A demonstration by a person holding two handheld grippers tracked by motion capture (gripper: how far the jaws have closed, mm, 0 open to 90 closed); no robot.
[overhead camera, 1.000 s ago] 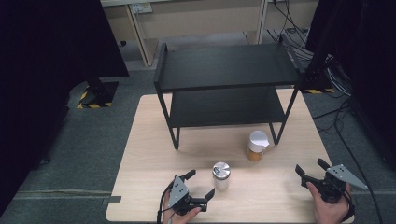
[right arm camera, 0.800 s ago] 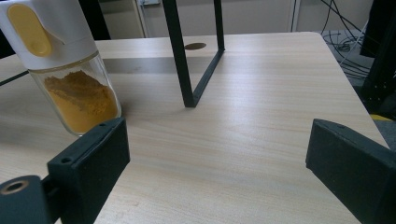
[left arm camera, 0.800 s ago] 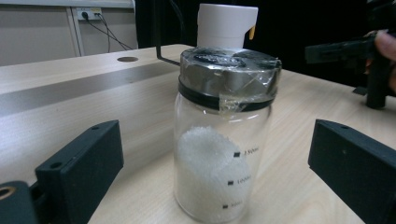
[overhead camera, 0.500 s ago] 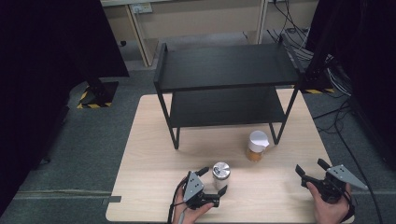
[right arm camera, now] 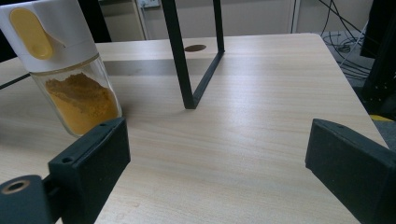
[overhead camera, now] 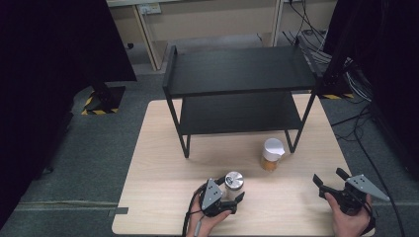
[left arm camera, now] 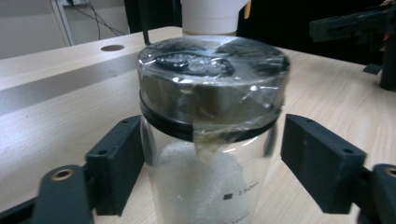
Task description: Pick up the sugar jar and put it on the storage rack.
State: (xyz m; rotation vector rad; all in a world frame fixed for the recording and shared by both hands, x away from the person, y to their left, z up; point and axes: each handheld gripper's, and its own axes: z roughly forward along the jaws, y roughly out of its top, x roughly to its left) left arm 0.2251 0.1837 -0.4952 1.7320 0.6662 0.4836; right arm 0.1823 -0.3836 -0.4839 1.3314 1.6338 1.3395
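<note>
High view first: the left gripper (overhead camera: 225, 195) sits at the near edge of the table (overhead camera: 158, 163) with the steel-lidded jar (overhead camera: 233, 181) between its jaws. The right gripper (overhead camera: 331, 180) rests off to the side, well apart from that jar, jaws spread on nothing. The spice jar (overhead camera: 272, 155) stands just ahead of it, near the shelf rack (overhead camera: 237, 79).

Left gripper view: the jaws have just been closing with the jar (left arm camera: 210, 121) between them. The left pad looks to touch the glass; the right one seems a hair off, so I wouldn't call it a grip yet. It's clear glass with white grains inside and crinkly film over the lid. I'd guess rigid, smooth, a bit slippery, moderately heavy, and breakable if dropped. Best hold is on the glass body just under the lid rim, not the film.

Right gripper view: jaws wide, bare table between them, the spice jar (right arm camera: 70, 74) beyond the left jaw.
</note>
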